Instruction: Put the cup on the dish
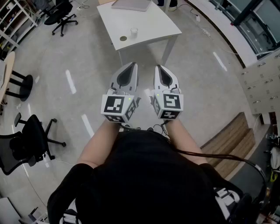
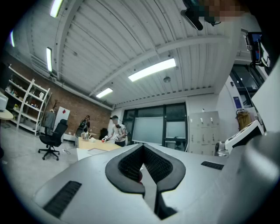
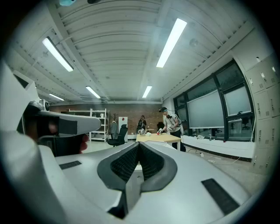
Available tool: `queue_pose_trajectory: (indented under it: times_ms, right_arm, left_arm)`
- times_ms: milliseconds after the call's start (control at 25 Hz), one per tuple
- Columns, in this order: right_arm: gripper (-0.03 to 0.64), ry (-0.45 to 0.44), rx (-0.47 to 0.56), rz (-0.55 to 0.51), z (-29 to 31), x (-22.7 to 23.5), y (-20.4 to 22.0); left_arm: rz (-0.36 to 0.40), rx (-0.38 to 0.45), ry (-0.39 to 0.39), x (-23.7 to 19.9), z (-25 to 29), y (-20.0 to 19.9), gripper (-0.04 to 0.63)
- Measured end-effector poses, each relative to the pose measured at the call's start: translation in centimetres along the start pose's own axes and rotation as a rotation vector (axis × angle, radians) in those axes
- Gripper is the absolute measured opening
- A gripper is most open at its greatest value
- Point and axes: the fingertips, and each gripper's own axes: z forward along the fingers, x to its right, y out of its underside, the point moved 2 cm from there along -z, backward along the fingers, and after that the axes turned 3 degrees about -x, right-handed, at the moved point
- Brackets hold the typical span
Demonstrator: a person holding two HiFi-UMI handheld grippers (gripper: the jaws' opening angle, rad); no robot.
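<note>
In the head view a small clear cup (image 1: 134, 31) stands on the white table (image 1: 154, 26) ahead of me. A little round dark dish (image 1: 123, 38) lies just left of the cup, apart from it. My left gripper (image 1: 132, 65) and right gripper (image 1: 159, 67) are held level side by side over the floor, well short of the table. Both are shut with nothing between their jaws. The left gripper view shows the left gripper (image 2: 142, 147) pointing into the room, and the right gripper (image 3: 139, 145) does the same in its own view. Neither gripper view shows the cup or the dish.
A flat grey thing (image 1: 131, 4) lies at the table's far end. Black office chairs stand at the far left (image 1: 61, 16) and near left (image 1: 27, 142). Wooden steps (image 1: 232, 136) rise at the right. Two people (image 2: 115, 132) stand at a distant wooden table (image 3: 158, 137).
</note>
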Motion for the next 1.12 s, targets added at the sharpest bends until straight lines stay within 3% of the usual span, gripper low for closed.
queue_pose_trajectory:
  times_ms: [760, 1120]
  right_arm:
    - [0.012, 0.029, 0.032, 0.013, 0.3, -5.0, -1.5]
    - [0.012, 0.030, 0.063, 0.020, 1.1, -10.4, -1.5]
  left_arm:
    - [-0.028, 0.002, 0.028, -4.2, -3.2, -0.2, -0.002]
    - [-0.032, 0.028, 0.054, -7.9, -6.2, -0.5, -0.001]
